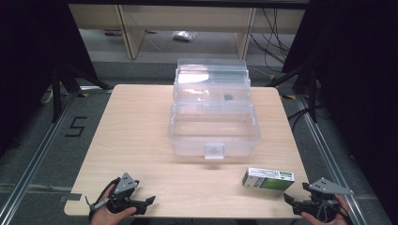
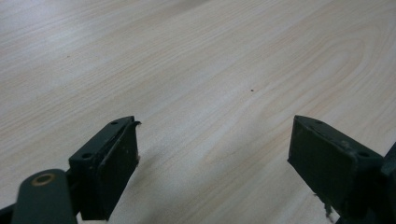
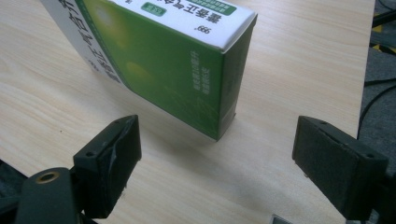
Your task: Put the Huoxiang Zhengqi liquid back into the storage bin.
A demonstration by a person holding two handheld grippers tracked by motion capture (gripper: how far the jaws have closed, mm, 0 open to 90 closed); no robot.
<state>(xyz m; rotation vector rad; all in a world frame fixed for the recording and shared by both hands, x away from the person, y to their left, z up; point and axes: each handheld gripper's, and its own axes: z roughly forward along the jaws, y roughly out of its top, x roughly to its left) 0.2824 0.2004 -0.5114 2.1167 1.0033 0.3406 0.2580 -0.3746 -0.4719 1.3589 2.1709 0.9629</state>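
Both tongs gape, nothing held: left gripper over bare table; right gripper low, green-white carton just ahead, apparently untouched. Clear box beyond.

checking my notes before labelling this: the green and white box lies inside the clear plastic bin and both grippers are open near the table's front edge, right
Not quite. The green and white box lies on the table, in front of the clear plastic bin, not inside it; the high view shows this. The rest stands: the left gripper and right gripper are both open near the table's front edge.
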